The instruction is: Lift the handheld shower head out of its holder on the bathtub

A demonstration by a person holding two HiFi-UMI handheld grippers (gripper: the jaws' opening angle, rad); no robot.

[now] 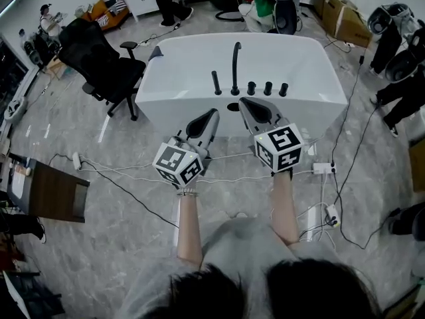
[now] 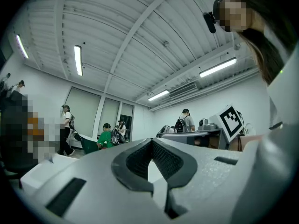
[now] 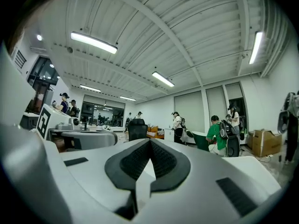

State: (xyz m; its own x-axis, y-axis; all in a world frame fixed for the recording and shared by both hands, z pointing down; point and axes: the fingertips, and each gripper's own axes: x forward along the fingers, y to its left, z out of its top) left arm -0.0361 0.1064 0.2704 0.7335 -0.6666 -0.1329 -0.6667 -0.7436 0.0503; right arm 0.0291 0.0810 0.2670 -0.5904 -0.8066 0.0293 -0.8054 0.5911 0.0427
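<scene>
A white bathtub [image 1: 199,65] stands on the grey floor ahead of me in the head view. On its near rim a slim black handheld shower head [image 1: 216,83] stands upright in its holder, left of the tall curved black spout [image 1: 235,68] and three black knobs [image 1: 267,88]. My left gripper [image 1: 212,114] hovers just short of the tub's near edge, jaws together and empty. My right gripper [image 1: 244,102] is beside it, also shut on nothing. In the gripper views, the left gripper [image 2: 152,141] and right gripper [image 3: 150,141] show tips meeting, and both point out across the room.
A black office chair [image 1: 99,62] stands left of the tub. Cables and a white power strip [image 1: 323,168] lie on the floor between me and the tub. A dark brown board [image 1: 56,191] is at the left, cardboard boxes [image 1: 345,15] at the back right, and people beyond the tub.
</scene>
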